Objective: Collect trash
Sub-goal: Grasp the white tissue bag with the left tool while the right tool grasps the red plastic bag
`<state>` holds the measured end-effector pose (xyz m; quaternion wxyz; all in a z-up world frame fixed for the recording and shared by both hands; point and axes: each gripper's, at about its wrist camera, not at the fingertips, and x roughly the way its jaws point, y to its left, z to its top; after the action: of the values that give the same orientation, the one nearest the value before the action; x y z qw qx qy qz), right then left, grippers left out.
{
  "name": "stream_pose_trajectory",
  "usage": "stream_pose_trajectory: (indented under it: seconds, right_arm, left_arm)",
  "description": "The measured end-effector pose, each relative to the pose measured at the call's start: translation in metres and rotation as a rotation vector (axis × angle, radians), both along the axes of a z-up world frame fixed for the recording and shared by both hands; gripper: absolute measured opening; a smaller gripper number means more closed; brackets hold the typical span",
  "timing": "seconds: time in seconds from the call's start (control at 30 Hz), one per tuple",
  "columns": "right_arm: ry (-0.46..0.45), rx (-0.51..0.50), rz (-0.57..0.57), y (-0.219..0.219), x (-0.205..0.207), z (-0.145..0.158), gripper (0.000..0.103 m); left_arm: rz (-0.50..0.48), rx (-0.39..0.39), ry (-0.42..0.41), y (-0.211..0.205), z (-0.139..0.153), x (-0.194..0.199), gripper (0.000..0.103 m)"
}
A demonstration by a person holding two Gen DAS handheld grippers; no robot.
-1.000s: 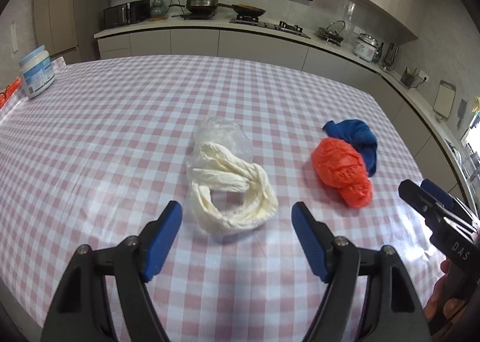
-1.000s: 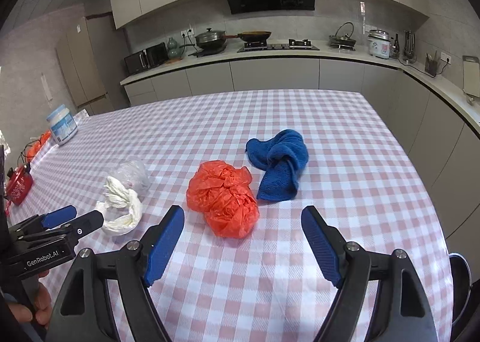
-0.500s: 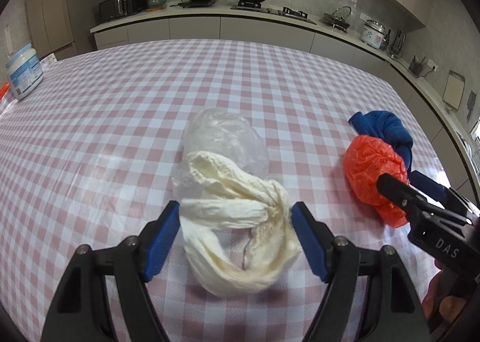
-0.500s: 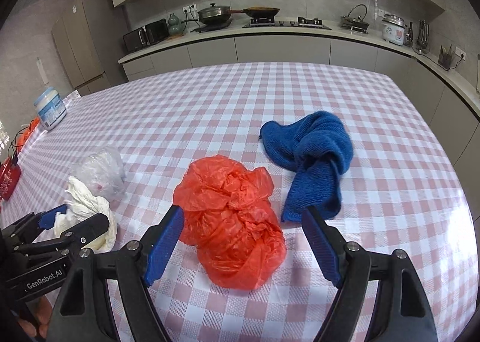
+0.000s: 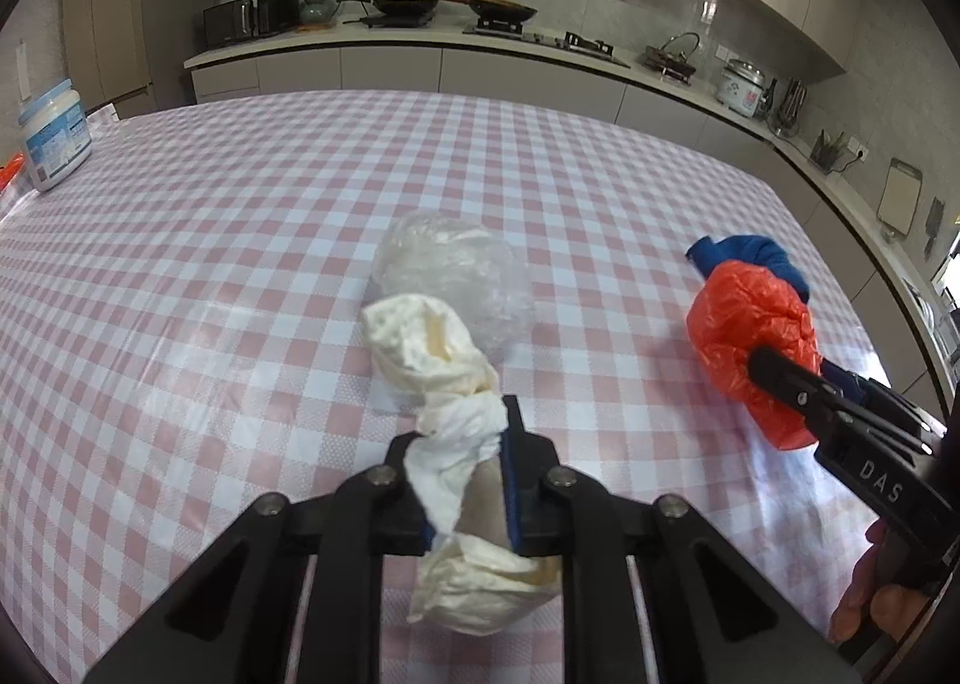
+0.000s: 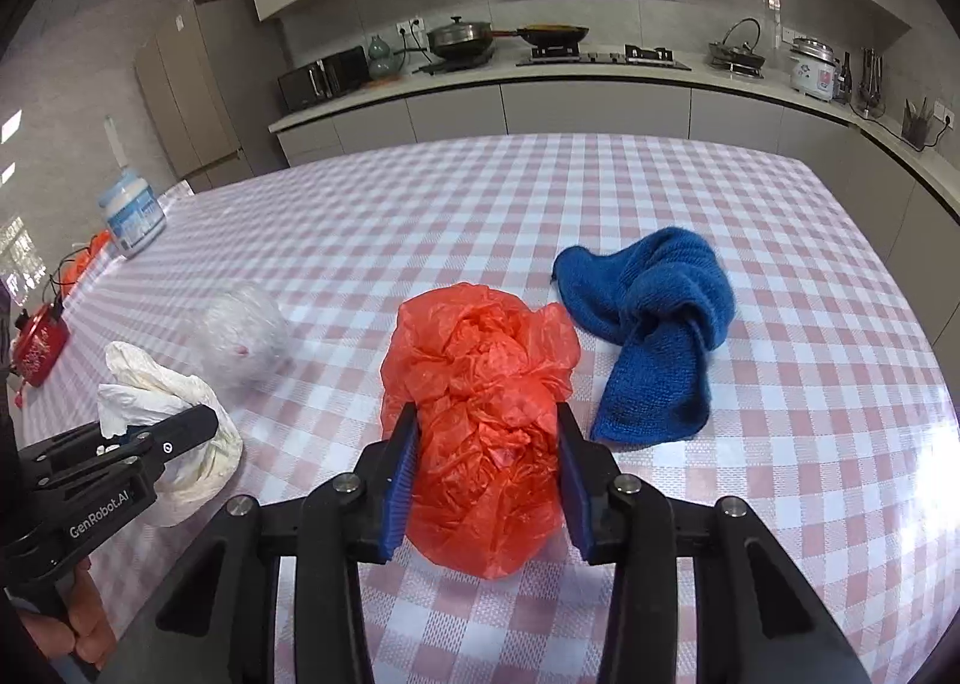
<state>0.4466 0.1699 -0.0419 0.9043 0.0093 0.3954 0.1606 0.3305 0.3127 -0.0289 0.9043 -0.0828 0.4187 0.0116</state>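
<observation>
Left gripper (image 5: 465, 474), jaws just closed, clamped on cream wad (image 5: 438, 354) with clear plastic bag (image 5: 456, 276) just beyond its tips; right gripper (image 6: 486, 480), jaws just narrowed, squeezing orange bag (image 6: 480, 396), blue cloth (image 6: 654, 336) beside its right finger, on checked tablecloth (image 6: 600, 192).

I see blue knitted cloth (image 6: 654, 324) bunched on pink-checked tablecloth (image 6: 780, 444). White tub with blue label (image 5: 54, 144) upright at far left table edge. Red item (image 6: 39, 345) beyond it. Lidded pan (image 6: 459, 39) on counter stove, rice cooker (image 6: 813, 66) further right.
</observation>
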Motion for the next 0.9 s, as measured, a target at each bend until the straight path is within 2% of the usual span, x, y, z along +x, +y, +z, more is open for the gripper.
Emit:
stream_pose_trajectory:
  seconds: [0.17, 0.4, 0.63, 0.9]
  right_arm:
    - [-0.020, 0.024, -0.004, -0.018, -0.017, 0.016, 0.044]
    - [-0.032, 0.044, -0.035, -0.055, -0.049, 0.035, 0.044]
    - [-0.045, 0.059, -0.106, -0.113, -0.085, 0.051, 0.044]
    - [-0.076, 0.062, -0.264, -0.203, -0.132, 0.069, 0.044]
  left_arm:
    - [-0.017, -0.002, -0.026, -0.013, 0.019, -0.014, 0.018]
    - [-0.064, -0.014, -0.043, -0.053, 0.035, -0.031, 0.018]
    - [-0.159, -0.024, -0.059, -0.116, 0.047, -0.046, 0.018]
    - [-0.329, -0.039, -0.067, -0.207, 0.054, -0.057, 0.018]
